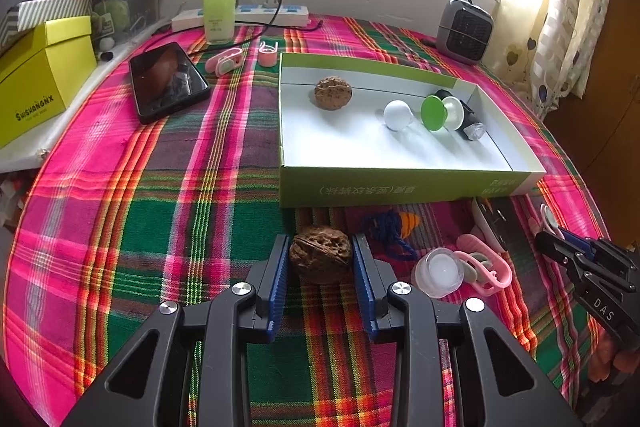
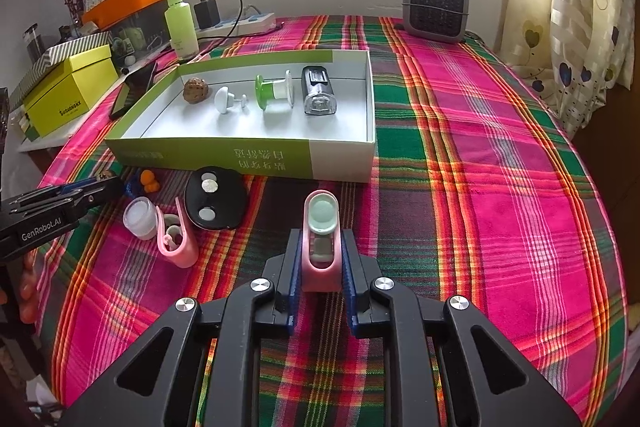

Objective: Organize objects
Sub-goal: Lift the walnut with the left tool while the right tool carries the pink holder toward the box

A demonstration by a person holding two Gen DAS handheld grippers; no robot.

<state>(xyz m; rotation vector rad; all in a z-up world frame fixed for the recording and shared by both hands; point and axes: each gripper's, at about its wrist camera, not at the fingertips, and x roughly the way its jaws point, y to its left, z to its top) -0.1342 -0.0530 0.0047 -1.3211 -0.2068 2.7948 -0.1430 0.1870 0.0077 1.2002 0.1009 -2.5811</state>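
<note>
Since the left gripper (image 1: 320, 259) is clamped on a round walnut (image 1: 320, 254) and the right gripper (image 2: 320, 259) on a slick pink clip (image 2: 321, 243), either could squirt out before reaching the far box (image 2: 340, 157).

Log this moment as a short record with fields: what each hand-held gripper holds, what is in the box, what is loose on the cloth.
left hand-held gripper: shut on walnut
right hand-held gripper: shut on pink clip
green box: second walnut, white knob, green-capped spool, black bike light
loose on plaid cloth: small clear jar, second pink clip, black disc
</note>
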